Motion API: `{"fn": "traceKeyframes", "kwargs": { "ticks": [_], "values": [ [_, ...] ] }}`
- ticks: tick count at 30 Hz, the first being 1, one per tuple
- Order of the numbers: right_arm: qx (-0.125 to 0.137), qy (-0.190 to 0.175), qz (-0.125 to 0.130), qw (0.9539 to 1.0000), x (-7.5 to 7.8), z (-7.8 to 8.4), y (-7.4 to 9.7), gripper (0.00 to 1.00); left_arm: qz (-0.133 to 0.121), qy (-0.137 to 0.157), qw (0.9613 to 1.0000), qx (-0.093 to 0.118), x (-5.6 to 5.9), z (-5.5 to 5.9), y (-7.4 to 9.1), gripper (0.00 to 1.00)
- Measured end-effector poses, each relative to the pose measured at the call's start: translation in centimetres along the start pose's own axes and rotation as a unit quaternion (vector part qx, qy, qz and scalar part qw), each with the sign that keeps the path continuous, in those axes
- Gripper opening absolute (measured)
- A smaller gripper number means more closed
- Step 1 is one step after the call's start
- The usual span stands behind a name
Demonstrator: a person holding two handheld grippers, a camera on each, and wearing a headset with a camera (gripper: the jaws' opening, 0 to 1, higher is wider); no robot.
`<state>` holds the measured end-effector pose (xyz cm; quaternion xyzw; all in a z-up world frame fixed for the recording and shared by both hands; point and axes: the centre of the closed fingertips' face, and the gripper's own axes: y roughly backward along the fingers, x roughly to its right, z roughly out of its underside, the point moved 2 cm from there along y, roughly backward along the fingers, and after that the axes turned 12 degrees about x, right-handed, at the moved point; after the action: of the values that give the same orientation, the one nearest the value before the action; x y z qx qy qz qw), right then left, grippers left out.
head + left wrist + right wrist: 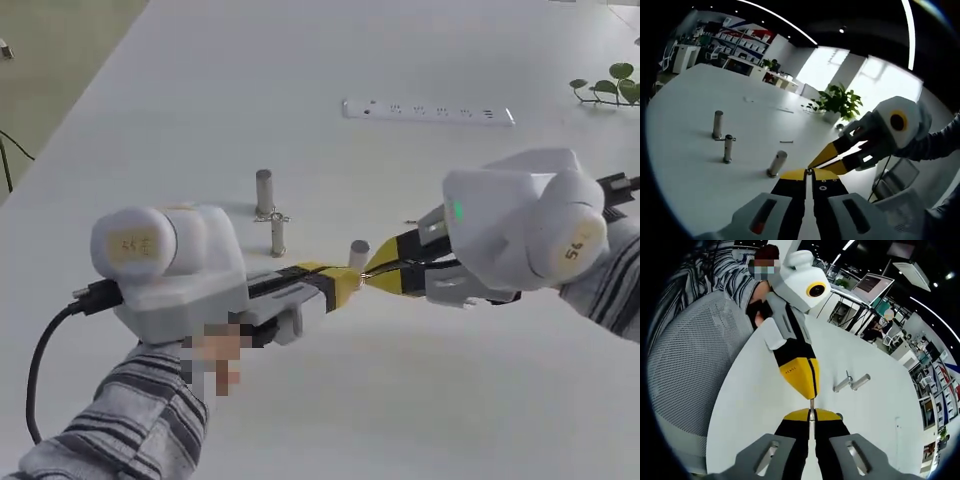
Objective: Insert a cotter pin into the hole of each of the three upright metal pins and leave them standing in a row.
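Left gripper (pixel 352 284): fingers pressed together, pinching one end of the cotter pin (pixel 811 405).
Right gripper (pixel 374 278): fingers likewise closed on its other end, tip to tip with the left.
Cotter pin axis: roughly level, 9 to 3 o'clock in the head view, above the surface (pixel 400 400).
Near metal pin (pixel 358 252): upright, bare, just at 12 o'clock of the fingertips; both grippers equally near.
Middle metal pin (pixel 278 233): crossed by a cotter.
Far metal pin (pixel 264 192): 10 o'clock, no cotter seen.
Hole facing: too small to tell.
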<state>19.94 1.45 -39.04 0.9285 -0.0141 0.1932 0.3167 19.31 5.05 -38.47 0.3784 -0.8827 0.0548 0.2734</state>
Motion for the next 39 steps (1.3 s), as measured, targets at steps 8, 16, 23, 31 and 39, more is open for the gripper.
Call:
{"fn": "traceKeyframes", "kwargs": {
  "ticks": [8,16,23,31,39],
  "values": [
    [-0.001,-0.017,0.001,0.9998,-0.4,0.1,0.1,0.0,0.018,-0.033,0.9993,-0.008,0.3,0.3,-0.1,0.0],
    [0.028,-0.112,0.012,0.9933,-0.8,0.3,0.1,0.0,0.036,-0.08,0.996,-0.015,0.4,0.0,0.0,0.0],
    [0.09,-0.258,0.036,0.9613,-0.6,0.7,0.8,0.05,0.053,-0.103,0.9933,-0.005,0.2,-0.9,0.5,0.0],
    [0.156,-0.37,0.03,0.9154,-1.2,0.4,1.0,0.12,0.093,-0.118,0.9886,0.0,0.9,-1.5,1.1,0.0],
    [0.194,-0.401,0.011,0.8952,-1.9,-0.5,0.8,0.11,0.127,-0.118,0.9848,0.005,2.1,-1.5,1.4,0.0]
  ]
}}
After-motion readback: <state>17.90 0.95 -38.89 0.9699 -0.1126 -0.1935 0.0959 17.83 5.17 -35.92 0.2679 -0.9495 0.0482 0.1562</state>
